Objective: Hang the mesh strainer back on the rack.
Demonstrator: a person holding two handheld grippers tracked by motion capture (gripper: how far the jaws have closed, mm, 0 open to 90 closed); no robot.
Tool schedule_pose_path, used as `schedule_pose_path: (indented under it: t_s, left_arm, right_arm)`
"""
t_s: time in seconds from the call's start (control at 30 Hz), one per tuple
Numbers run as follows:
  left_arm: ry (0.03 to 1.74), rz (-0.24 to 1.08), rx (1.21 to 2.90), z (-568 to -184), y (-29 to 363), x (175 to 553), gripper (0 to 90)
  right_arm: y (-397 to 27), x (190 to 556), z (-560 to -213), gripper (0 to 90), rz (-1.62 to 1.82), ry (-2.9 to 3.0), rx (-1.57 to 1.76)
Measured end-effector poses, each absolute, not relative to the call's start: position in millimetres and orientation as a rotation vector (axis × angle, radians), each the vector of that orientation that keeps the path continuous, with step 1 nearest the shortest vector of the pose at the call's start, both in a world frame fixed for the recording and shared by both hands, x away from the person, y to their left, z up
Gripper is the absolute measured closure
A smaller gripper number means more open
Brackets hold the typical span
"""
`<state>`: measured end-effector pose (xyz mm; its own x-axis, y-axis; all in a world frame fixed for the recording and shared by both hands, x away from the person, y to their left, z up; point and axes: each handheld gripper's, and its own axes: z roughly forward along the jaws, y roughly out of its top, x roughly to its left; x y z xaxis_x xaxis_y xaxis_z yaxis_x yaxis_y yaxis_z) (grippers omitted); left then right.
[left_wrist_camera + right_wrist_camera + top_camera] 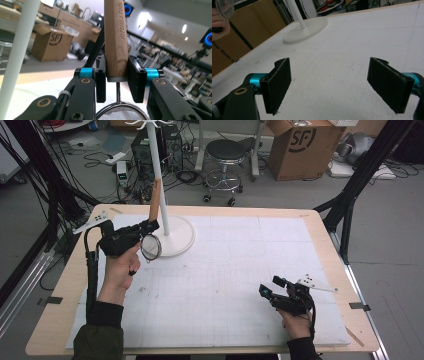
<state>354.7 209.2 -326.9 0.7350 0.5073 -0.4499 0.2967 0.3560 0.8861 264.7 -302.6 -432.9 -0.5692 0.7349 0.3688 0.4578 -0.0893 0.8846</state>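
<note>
Wooden handle (115,37) of the strainer (150,246) clamped in the left hand-held gripper (150,226), held above the desk (240,270) at ten o'clock, just beside the white stand (172,237). Mesh bowl hanging below the jaws. Right hand-held gripper (267,287) at four o'clock, jaws spread wide, holding nothing.

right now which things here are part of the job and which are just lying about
In the job:
- strainer with a wooden handle, clamped in the left tongs
- white stand with hooks on top, beside the strainer
- right tongs, open and empty above the white mat

Lying about:
- cardboard box
- round stool
- cables on the floor
</note>
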Motion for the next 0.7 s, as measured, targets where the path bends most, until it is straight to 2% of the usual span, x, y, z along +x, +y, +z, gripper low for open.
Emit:
schedule_pose_path:
  t_s: [0.2,0.37,0.7]
  left_arm:
    - [0.8,0.184,1.205,-321,219,357,71.4]
    - [0.788,0.257,1.214,-304,220,360,71.3]
    - [0.751,0.299,1.161,-278,223,363,71.3]
  right_arm:
    - [-306,264,-433,18.2,1.72,1.922,1.322]
    - [-306,264,-434,18.3,1.718,1.931,1.325]
    - [-308,264,-435,18.3,1.723,1.922,1.333]
